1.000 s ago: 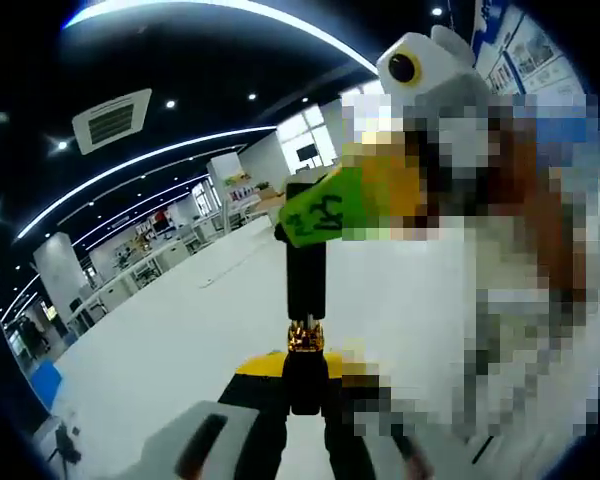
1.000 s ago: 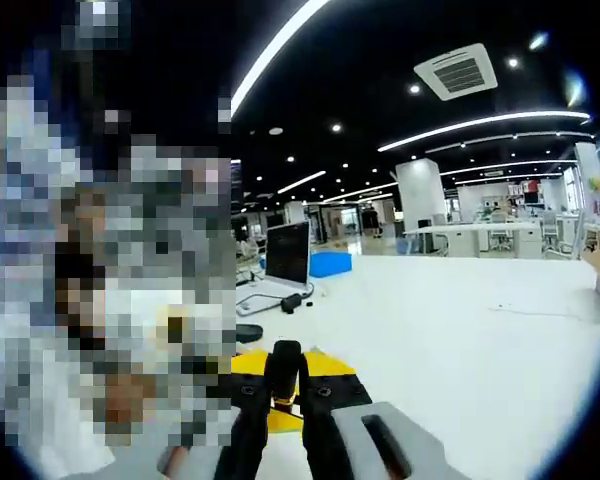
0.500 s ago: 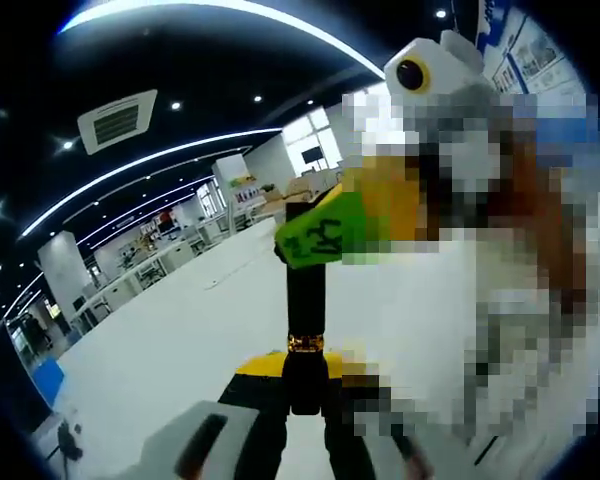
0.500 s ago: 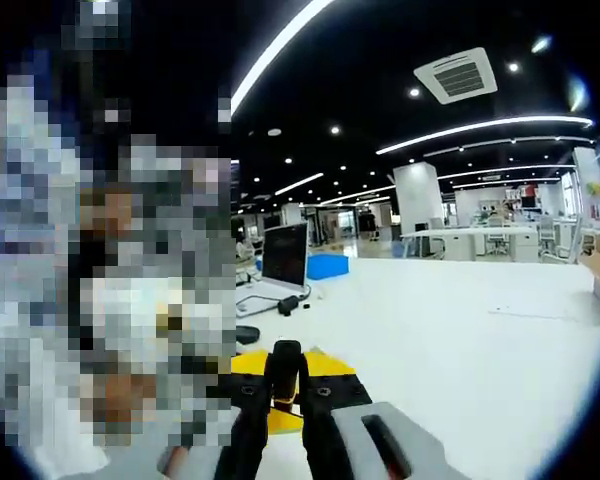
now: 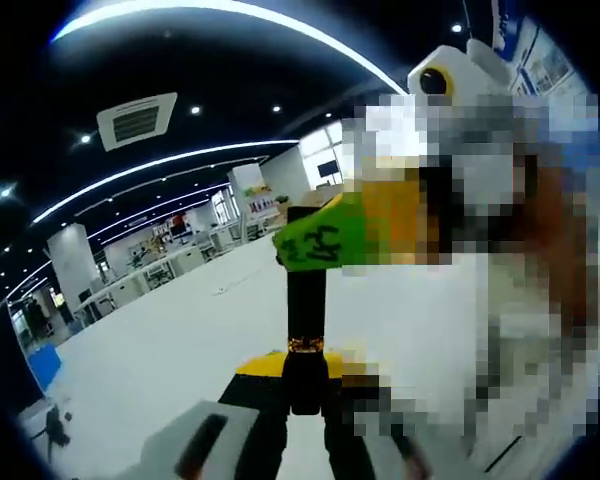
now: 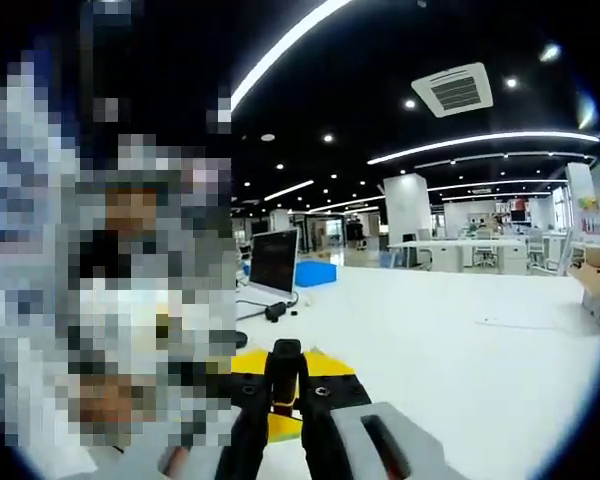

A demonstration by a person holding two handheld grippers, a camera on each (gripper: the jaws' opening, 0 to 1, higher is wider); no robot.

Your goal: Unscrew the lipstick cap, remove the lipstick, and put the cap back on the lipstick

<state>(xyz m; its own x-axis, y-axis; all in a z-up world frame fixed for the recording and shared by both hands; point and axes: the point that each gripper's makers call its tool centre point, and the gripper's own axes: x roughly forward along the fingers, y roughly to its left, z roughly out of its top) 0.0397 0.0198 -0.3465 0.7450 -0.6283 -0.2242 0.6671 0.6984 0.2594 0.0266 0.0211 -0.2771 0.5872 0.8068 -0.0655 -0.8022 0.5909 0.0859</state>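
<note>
Though matte black, the slim cylindrical lipstick (image 5: 306,330), gold-banded.

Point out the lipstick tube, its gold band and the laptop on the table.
lipstick tube (image 5: 306,305), left gripper view, on the black upper barrel.
gold band (image 5: 305,345), left gripper view, on the ring above the base.
laptop (image 6: 272,268), right gripper view, on the dark screen.

Black lipstick (image 5: 306,320) with gold band, white table (image 5: 160,350).
</note>
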